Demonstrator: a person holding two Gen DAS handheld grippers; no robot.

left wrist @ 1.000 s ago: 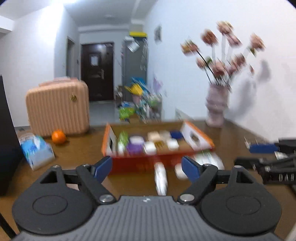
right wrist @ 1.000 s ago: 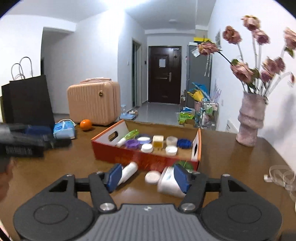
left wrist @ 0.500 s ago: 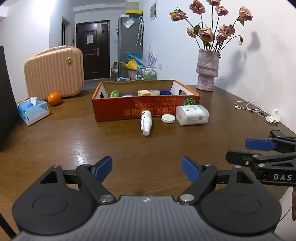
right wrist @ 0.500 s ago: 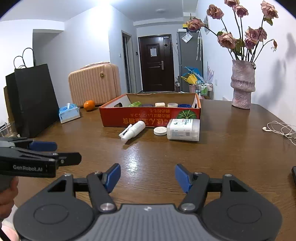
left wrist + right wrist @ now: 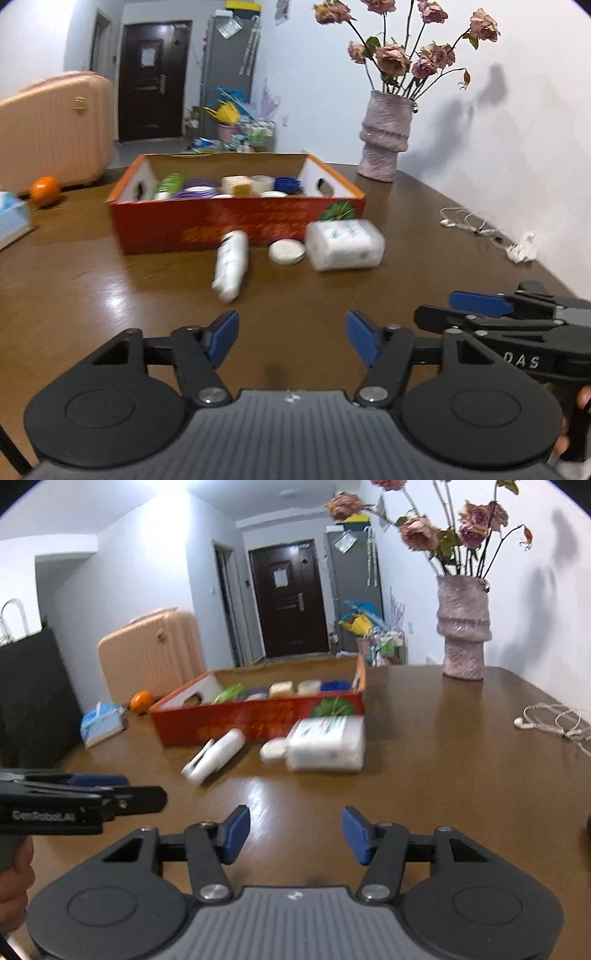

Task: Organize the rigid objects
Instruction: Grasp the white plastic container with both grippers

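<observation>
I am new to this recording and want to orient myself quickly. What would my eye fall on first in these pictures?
First the red cardboard box in the middle of the brown table, filled with small jars and tubes. Just in front of it lie a white bottle, a round white lid and a white wrapped pack. Behind, at the right, a pink vase of dried roses stands by the wall; both hand-held grippers, left and right, are open and empty.

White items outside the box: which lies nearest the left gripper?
The white bottle on its side, leftmost of the three; the round lid and rectangular tub sit farther back by the box.
</observation>
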